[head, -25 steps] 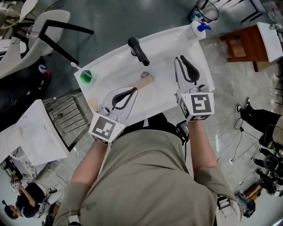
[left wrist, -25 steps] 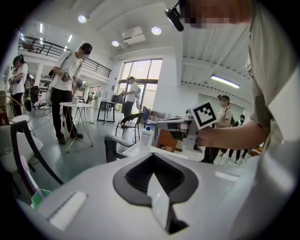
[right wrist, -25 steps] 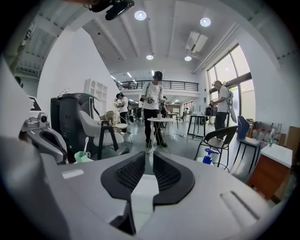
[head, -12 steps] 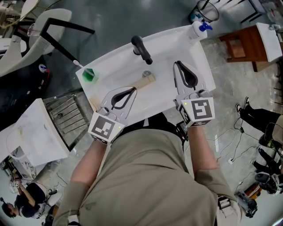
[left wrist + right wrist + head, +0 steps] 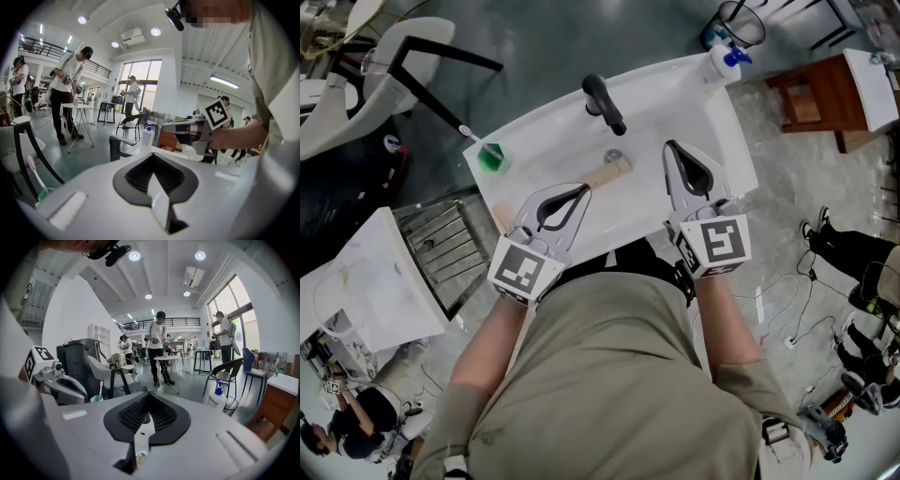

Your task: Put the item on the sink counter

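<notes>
Open hall, grey floor, chairs and other people well back. We stand over a white sink [image 5: 652,117] whose flat rim serves as the desk [image 5: 530,131]. A black faucet [image 5: 604,105] sits at the far side.

Left gripper [image 5: 579,192]: over the near-left of the basin, jaws pressed together, nothing in them. Right gripper [image 5: 669,148]: over the near-right rim, jaws closing the last bit to shut, nothing between them.

The item [image 5: 609,172] lies in the basin just beside the drain [image 5: 612,157], not yet on the desk.

Risks, as we judge them:
- Both pairs of jaws are together. Coming down like this would shove the item along the slick basin towards the drain rather than take it.
- A pinch at one end could let it pivot and slip out on the lift.
- The desk is narrow. Set too near the edge, the item could drop to the floor. On the left corner it could tip the green cup [image 5: 491,157] and its toothbrush [image 5: 471,136].

Item: tan and oblong, lying slantwise from near-left to far-right, with a squared far end. Its near end runs under the left gripper. We cannot tell the material, nor whether the tan strip [image 5: 499,217] left of that gripper belongs to it.
</notes>
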Motion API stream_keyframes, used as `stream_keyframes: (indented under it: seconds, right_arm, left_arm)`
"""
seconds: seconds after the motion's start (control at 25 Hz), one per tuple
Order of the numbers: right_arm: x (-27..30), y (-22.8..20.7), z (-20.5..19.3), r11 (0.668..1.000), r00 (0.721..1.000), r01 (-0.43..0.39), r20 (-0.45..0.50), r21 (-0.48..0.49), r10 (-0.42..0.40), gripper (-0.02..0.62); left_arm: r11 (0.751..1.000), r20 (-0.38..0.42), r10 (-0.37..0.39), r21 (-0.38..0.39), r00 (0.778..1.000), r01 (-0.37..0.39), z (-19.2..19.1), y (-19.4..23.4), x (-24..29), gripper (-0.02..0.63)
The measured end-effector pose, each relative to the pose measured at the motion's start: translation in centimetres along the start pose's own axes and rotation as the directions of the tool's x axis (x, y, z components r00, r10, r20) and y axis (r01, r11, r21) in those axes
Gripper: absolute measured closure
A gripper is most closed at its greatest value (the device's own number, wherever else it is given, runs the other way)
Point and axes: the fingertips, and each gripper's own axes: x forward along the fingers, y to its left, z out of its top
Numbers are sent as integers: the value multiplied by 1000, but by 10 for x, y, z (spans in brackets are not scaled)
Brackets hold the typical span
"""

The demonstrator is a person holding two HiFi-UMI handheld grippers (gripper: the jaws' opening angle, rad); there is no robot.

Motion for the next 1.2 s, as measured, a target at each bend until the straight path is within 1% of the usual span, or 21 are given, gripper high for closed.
stream_keyframes:
  seconds: [0.84, 1.2]
  right_arm:
    - [-9, 7, -18, 999, 999, -20, -41, 38, 22, 583]
    - [-10, 5, -16, 999, 999, -25, -46, 34, 27, 583]
  left_arm:
    - [1000, 5, -4, 8, 1000, 4, 4, -3, 3, 601]
    - [1000, 8, -3, 8, 1000, 2, 8, -5, 5, 601]
